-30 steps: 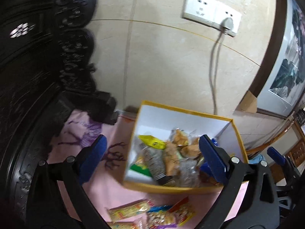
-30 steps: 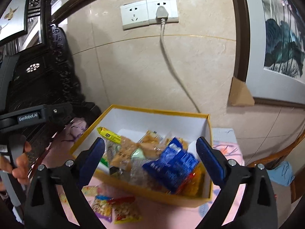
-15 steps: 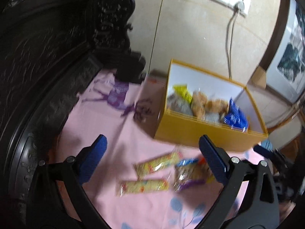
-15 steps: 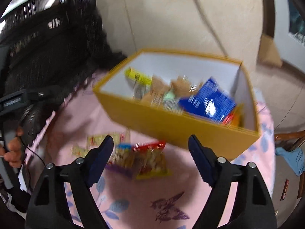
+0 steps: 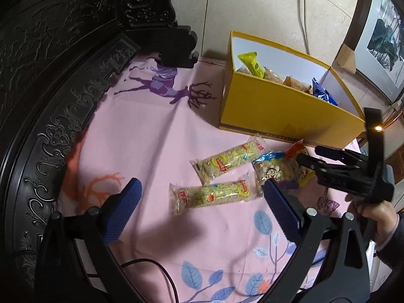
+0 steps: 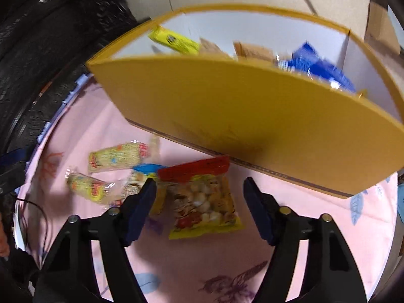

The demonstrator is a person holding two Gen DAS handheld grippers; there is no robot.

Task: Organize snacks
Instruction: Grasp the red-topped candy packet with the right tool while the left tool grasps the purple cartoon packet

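Right gripper (image 6: pixel 199 192) closing astride red-topped snack bag (image 6: pixel 202 199), pads not yet touching, aiming for pickup into yellow box (image 6: pixel 252 116); left gripper (image 5: pixel 202 197) apart over noodle packet (image 5: pixel 214 194).

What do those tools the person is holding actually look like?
Each tool is a black plastic frame with two arms, silver bolts at the joints, and ribbed blue pads on the fingers. The left tool and right tool match. A dark sleeve shows at the hand holding the right one.
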